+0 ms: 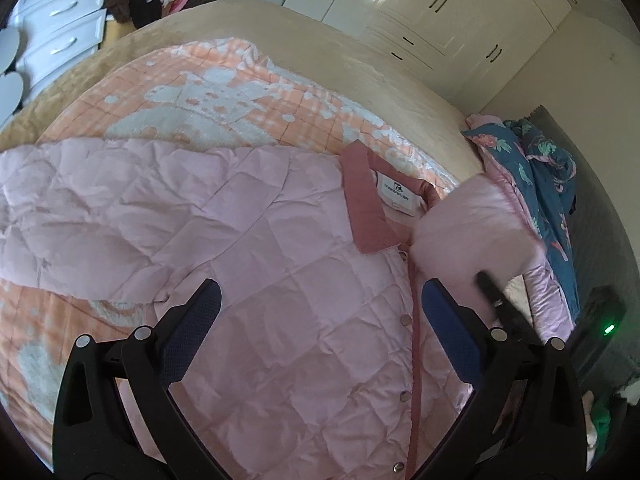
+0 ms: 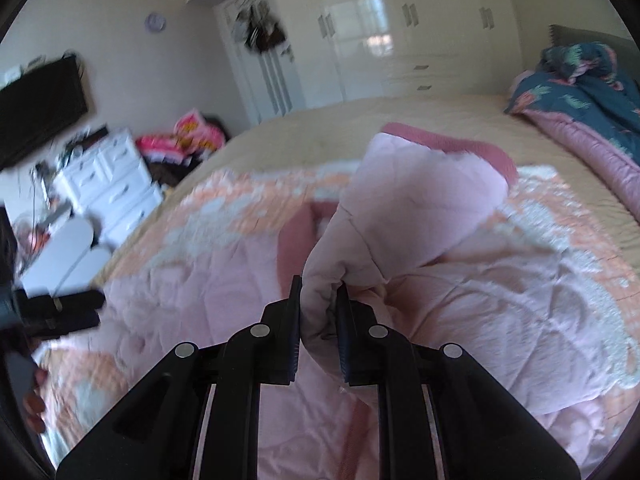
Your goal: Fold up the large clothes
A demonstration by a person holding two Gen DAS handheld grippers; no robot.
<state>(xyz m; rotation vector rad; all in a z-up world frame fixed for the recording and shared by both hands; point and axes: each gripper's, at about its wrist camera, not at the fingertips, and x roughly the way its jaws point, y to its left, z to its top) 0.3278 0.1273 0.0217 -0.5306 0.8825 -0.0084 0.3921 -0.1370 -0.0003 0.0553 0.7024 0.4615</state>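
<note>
A pink quilted jacket lay spread across an orange-and-white patterned blanket on the bed, filling the centre and lower half of my left wrist view. Its darker rose collar, with a white label inside, sat just right of centre, and a row of snap buttons ran down the placket toward the bottom edge. My left gripper hung over the jacket's front with its blue-padded fingers spread wide and nothing between them.

In my right wrist view, my right gripper was clenched on a bunched fold of the jacket's sleeve, the cloth rising from the pads toward the upper centre of the frame; this raised portion was blurred. The same sleeve appeared as a pale blur at the right of the left wrist view.

A teal floral duvet lay crumpled at the right edge. White wardrobes lined the top of the frame, and a white chest of drawers stood at the upper left.
</note>
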